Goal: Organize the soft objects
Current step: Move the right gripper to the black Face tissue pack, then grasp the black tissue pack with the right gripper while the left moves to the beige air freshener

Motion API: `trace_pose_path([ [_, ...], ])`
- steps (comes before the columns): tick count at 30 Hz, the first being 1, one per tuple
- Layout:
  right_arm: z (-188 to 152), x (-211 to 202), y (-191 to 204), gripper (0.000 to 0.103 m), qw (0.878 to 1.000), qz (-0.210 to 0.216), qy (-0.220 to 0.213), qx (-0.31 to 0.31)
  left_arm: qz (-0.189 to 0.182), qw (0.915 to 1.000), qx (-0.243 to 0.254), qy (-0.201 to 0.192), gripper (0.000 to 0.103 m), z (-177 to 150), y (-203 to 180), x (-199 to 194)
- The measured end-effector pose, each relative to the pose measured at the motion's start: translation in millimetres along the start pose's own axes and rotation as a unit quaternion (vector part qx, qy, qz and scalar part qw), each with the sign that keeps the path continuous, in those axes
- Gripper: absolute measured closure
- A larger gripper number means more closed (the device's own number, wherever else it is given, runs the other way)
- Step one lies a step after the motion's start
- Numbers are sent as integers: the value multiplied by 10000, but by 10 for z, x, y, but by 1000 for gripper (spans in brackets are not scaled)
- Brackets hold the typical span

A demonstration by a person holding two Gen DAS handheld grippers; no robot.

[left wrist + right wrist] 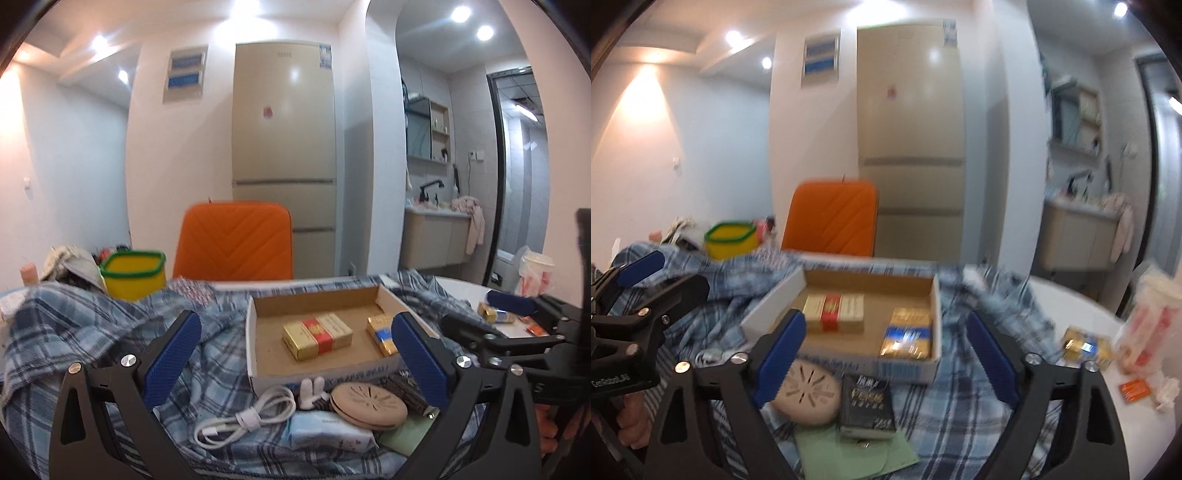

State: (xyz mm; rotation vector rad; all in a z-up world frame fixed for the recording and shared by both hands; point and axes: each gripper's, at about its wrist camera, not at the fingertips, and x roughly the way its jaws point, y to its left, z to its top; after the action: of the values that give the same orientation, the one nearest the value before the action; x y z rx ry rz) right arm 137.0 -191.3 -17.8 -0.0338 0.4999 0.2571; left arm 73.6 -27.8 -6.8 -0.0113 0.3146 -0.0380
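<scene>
- Plaid cloth: spread in rumpled folds over the table, beneath the cardboard tray and the small items in front of it.
- Handling, judged: light, limp, likely to drag the tray along; best pinched at a raised fold near the left edge.
- Left gripper: jaws apart, empty, above the cable and round disc.
- Right gripper: jaws apart, nothing between the pads, hovering before the tray.
</scene>
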Motion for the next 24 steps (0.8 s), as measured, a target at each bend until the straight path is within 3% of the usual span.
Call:
trace_pose_path([
  [3, -89, 286, -32, 33, 9958, 198, 875, 189, -155, 9991, -50, 391, 0, -27, 15, 118],
  [11, -287, 787, -139, 34, 9733, 733, 2123, 475, -160, 9965, -121, 809, 0, -89, 36, 237],
  [24, -363, 915, -149, 38, 9652, 839, 2394, 637, -194, 9954, -117, 929, 0, -90, 61, 279],
])
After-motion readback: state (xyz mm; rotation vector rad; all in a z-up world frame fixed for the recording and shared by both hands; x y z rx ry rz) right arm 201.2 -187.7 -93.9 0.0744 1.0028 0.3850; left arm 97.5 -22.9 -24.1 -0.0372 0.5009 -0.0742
